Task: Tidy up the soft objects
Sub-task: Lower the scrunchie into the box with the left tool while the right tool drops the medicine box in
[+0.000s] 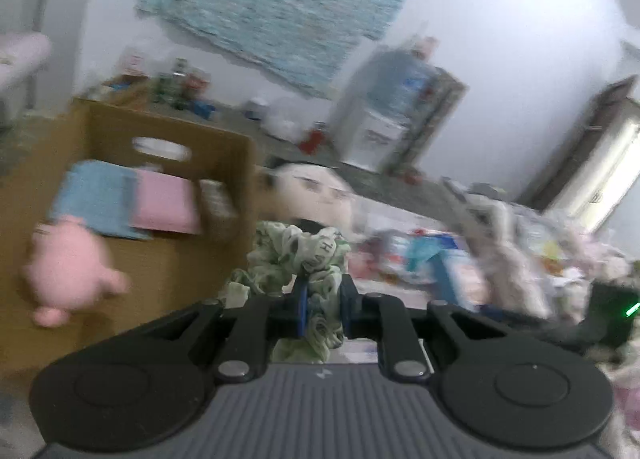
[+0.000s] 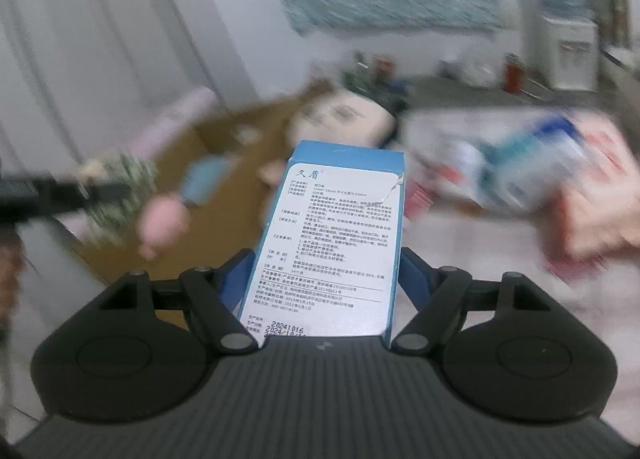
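My left gripper (image 1: 324,293) is shut on a crumpled green-and-white printed cloth (image 1: 296,255), which bunches up above the blue pads and hangs below them. In the right wrist view that gripper and its cloth (image 2: 116,183) show blurred at the left, over the cardboard box (image 2: 224,219). My right gripper (image 2: 326,259) is shut on a blue-and-white printed carton (image 2: 336,235), gripped by its two long sides and pointing away from me. Inside the cardboard box (image 1: 168,135) lie a folded blue cloth (image 1: 96,199), a folded pink cloth (image 1: 166,203) and a pink plush toy (image 1: 68,271).
A round plush cushion with a drawn face (image 1: 316,191) leans against the box's right wall. A heap of packets and soft items (image 1: 500,255) covers the surface to the right. A water dispenser (image 1: 392,107) stands by the far wall, and small bottles (image 1: 180,87) sit behind the box.
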Demonstrator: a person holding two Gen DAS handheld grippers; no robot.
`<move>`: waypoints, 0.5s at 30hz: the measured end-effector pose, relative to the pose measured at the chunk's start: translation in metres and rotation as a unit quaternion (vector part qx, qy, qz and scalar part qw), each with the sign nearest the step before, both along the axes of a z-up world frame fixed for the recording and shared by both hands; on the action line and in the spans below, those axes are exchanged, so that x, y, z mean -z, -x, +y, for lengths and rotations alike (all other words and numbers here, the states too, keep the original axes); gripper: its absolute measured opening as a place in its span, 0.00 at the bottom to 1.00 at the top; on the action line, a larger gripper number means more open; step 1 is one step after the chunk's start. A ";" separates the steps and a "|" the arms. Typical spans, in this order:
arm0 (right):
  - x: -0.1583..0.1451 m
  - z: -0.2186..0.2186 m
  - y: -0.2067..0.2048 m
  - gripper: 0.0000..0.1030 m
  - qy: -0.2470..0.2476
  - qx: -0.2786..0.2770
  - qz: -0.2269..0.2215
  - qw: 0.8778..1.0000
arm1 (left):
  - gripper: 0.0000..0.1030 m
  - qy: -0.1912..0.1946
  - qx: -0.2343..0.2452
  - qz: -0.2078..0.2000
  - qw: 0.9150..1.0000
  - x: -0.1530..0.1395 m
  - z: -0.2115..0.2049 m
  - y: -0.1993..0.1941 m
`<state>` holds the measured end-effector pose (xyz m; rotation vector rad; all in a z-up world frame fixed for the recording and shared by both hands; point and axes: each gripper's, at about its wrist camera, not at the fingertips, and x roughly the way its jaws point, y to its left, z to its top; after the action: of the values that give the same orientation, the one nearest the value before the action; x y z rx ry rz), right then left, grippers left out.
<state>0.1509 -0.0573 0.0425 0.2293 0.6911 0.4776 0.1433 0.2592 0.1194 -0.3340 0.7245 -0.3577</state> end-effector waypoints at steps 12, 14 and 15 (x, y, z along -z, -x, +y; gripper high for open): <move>-0.032 0.179 -0.135 0.74 -0.018 -0.141 0.079 0.987 | 0.17 -0.268 -0.059 0.197 0.941 0.056 0.093 -0.074; -0.018 0.209 -0.152 0.74 0.000 -0.152 0.114 0.982 | 0.21 -0.281 -0.057 0.248 0.925 0.072 0.104 -0.089; -0.013 0.220 -0.155 0.74 0.003 -0.151 0.130 0.980 | 0.27 -0.279 -0.043 0.285 0.916 0.082 0.108 -0.098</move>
<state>0.3063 0.1629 0.0559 0.1831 0.9891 0.7443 0.2414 0.3668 0.0370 0.0868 1.3406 0.0529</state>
